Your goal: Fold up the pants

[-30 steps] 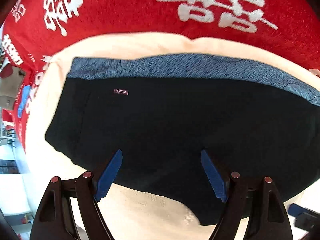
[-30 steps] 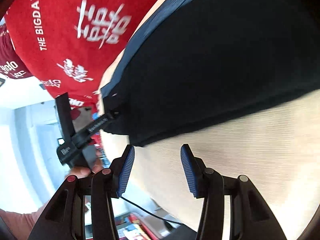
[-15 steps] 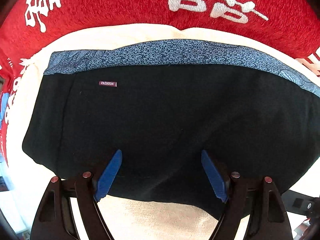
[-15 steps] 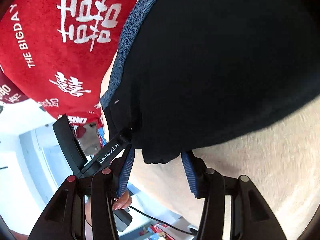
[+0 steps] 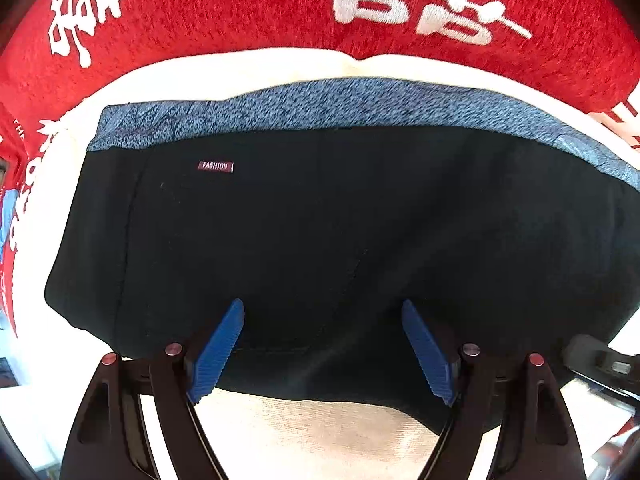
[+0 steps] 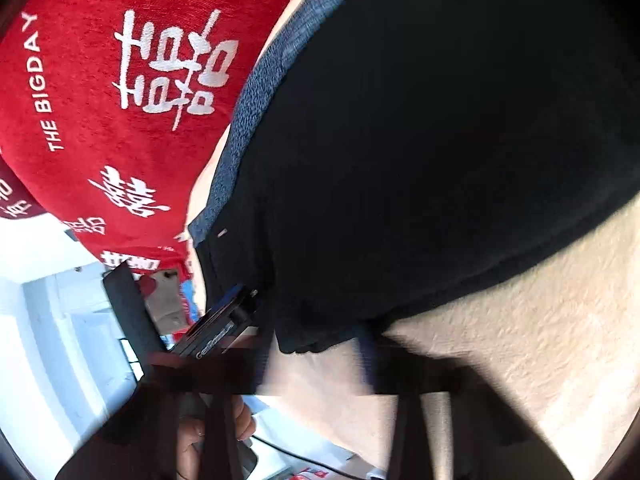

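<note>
The black pants [image 5: 328, 232] lie folded on a cream cloth [image 5: 332, 428], with a blue-grey speckled waistband [image 5: 320, 100] at the far edge and a small "FASHION" label [image 5: 215, 166]. My left gripper [image 5: 320, 344] is open, its blue pads [image 5: 216, 348] over the pants' near edge. In the right wrist view the pants [image 6: 420, 140] fill the upper right. My right gripper [image 6: 320, 360] is smeared by motion blur at the pants' corner [image 6: 304, 340], so its jaws cannot be read. The left gripper's body [image 6: 216, 332] shows beside that corner.
A red blanket with white characters [image 5: 280, 12] lies beyond the cream cloth, also in the right wrist view [image 6: 100, 100]. The person's hand [image 6: 208, 440] shows at the bottom. White floor and clutter lie past the left edge [image 6: 48, 340].
The left gripper has pulled back slightly, so the pants sit a little farther off. The right gripper view has gone blurred with fast motion at the pants' corner.
</note>
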Demonstrator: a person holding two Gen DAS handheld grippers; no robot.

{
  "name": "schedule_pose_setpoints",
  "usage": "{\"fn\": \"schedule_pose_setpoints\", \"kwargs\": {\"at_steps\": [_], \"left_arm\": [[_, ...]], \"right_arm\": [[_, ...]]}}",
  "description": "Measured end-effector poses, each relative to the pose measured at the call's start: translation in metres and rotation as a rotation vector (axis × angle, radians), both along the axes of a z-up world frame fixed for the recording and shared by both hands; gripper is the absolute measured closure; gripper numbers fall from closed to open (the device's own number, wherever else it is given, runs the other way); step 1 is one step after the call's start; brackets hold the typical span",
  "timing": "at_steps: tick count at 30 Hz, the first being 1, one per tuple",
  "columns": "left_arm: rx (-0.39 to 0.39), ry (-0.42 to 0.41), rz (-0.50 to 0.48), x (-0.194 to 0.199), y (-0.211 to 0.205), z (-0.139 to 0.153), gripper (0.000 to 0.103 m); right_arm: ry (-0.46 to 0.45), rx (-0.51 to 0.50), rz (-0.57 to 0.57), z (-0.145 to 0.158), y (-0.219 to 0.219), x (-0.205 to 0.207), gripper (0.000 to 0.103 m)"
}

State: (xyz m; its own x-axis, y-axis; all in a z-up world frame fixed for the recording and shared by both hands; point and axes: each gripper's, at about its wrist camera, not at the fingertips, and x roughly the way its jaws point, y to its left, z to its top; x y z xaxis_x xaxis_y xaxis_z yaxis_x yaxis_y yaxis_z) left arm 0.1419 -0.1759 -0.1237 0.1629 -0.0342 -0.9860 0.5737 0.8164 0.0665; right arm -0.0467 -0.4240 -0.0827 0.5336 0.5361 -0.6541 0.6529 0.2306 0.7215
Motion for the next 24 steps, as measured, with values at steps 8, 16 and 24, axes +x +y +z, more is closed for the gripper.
{"fn": "schedule_pose_setpoints", "kwargs": {"at_steps": [8,16,24], "left_arm": [[0.043,-0.063,-0.091,-0.041,0.0,0.003,0.019],[0.02,-0.06,-0.105,-0.039,-0.012,0.032,0.019],[0.048,-0.145,-0.145,-0.059,-0.054,0.014,0.003]], "right_arm": [[0.048,-0.118,0.104,0.005,0.018,-0.009,0.095],[0.053,-0.355,0.215,0.06,-0.021,-0.03,0.084],[0.168,-0.645,0.403,0.038,-0.077,-0.037,0.088]]}}
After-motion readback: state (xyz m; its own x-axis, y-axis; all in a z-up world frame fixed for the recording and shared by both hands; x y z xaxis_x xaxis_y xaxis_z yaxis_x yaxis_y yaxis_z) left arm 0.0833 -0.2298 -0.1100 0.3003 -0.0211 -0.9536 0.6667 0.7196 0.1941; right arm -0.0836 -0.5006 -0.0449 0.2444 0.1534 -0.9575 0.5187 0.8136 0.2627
